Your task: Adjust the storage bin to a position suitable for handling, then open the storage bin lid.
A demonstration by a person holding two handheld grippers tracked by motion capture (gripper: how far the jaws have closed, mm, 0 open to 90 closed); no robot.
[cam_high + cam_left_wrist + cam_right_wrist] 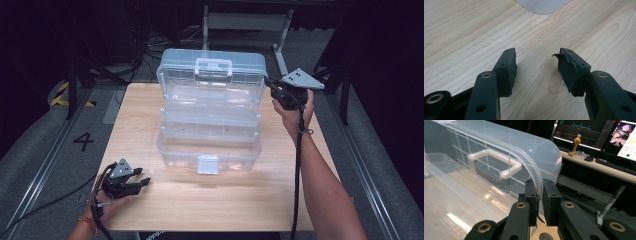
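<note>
On pale woodgrain, left gripper (537, 67) fingers spread; right gripper (540, 202) fingers pinch clear ribbed plastic lid (534, 157).

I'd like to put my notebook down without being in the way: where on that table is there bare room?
The wooden table is bare along its near edge, between the clear box and the person, right of the left claw. A bare strip also runs left of the box. The right side is crowded: the right claw grips the open lid's edge there.
</note>
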